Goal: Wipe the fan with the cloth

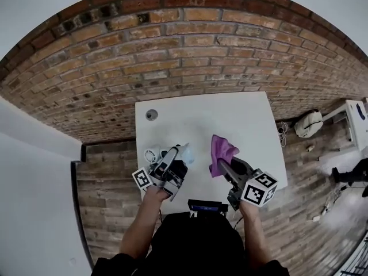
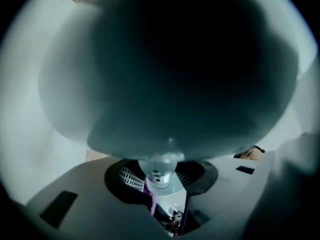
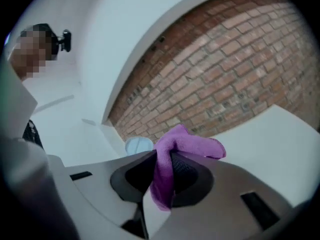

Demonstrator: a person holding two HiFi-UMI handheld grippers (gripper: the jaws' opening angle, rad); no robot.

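Two grips, both loaded. Left gripper (image 2: 160, 184) has its jaws closed on the fan (image 2: 170, 74) at its narrow pale neck, with a ridged pad on either side. I think that is the sensible hold, since it leaves the rounded head free for wiping. The head fills that gripper's view as a smooth dark dome, too close to make out any grille.

Right gripper (image 3: 162, 176) is clamped on the cloth (image 3: 187, 144). It's pinched at a fold, so a loose flap sticks out past the tips and gives me a soft leading edge to wipe with. The cloth is purple and fuzzy, microfibre by the look of it.

From the head view, the fan sits over the near left part of the white table (image 1: 230, 114). The cloth is just to its right with a gap between them, so I judge wiping is not yet under way. Small grey disc (image 1: 151, 115) lies far left on the tabletop, well clear.
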